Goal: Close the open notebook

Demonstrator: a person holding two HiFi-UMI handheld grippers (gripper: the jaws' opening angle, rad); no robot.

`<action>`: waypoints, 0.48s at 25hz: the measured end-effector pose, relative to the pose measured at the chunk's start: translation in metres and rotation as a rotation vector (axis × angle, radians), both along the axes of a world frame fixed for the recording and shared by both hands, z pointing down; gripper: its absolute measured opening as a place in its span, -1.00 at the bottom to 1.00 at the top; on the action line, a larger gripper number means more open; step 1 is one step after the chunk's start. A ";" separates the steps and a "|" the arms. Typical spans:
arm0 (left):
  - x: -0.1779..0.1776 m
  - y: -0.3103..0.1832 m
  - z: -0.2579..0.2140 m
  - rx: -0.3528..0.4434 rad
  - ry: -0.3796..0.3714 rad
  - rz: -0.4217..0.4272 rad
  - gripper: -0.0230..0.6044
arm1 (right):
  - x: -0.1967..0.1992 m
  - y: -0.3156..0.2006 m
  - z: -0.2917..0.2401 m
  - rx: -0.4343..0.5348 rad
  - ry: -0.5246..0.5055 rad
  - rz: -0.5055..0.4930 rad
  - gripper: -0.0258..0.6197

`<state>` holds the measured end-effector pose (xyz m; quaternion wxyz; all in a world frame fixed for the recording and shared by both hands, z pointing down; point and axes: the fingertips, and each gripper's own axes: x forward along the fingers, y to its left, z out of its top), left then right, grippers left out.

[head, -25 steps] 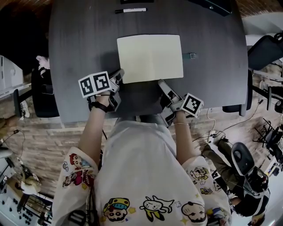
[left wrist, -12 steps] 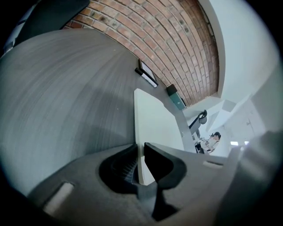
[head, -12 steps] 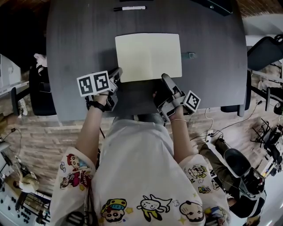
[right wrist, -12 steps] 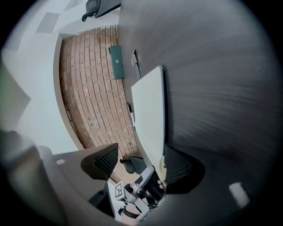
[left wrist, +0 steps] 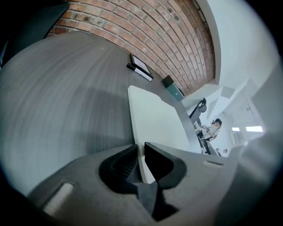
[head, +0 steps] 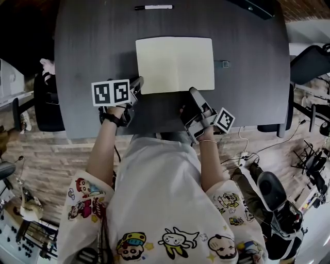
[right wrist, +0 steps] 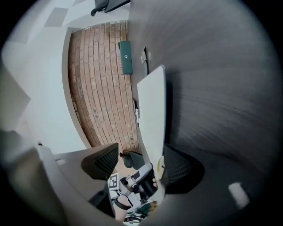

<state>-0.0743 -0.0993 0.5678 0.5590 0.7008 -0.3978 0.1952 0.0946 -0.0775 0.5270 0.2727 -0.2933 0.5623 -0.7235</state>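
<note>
The open notebook (head: 175,64) lies flat on the dark grey table (head: 93,51), cream pages up. My left gripper (head: 138,82) is at its near left corner. In the left gripper view the page edge (left wrist: 154,119) runs between the narrow jaws, and the left gripper (left wrist: 140,148) is shut on that corner. My right gripper (head: 190,100) is rolled on its side at the near edge, right of the spine. Its jaws have just been opening and stand wide in the right gripper view (right wrist: 140,155). The notebook's edge (right wrist: 152,119) lies between them, close to one pad and not pressed.
A marker pen (head: 153,7) lies at the table's far edge. A small clip (head: 223,64) sits right of the notebook, and a dark flat item (head: 252,7) is at the far right corner. Chairs stand at the left (head: 49,103) and right (head: 309,59) sides.
The right gripper has rolled onto its side and opened wider at the notebook's near edge. The left gripper has rolled slightly while keeping its corner. The notebook still lies flat.
</note>
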 end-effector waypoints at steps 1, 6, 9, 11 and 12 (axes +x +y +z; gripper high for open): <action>0.000 0.000 0.000 0.001 0.002 0.003 -0.78 | 0.001 0.000 0.001 0.006 0.035 -0.013 0.07; 0.001 0.001 -0.002 -0.004 0.010 0.020 -0.78 | 0.008 -0.004 0.003 0.019 0.153 -0.050 0.03; 0.002 0.002 -0.003 -0.007 0.015 0.032 -0.78 | 0.006 -0.003 0.005 0.023 0.184 -0.084 -0.08; 0.001 0.002 -0.003 -0.008 0.015 0.036 -0.78 | 0.006 -0.003 0.005 0.038 0.199 -0.090 -0.10; 0.001 0.003 -0.003 -0.007 0.014 0.039 -0.78 | 0.006 -0.005 0.004 0.055 0.217 -0.090 -0.12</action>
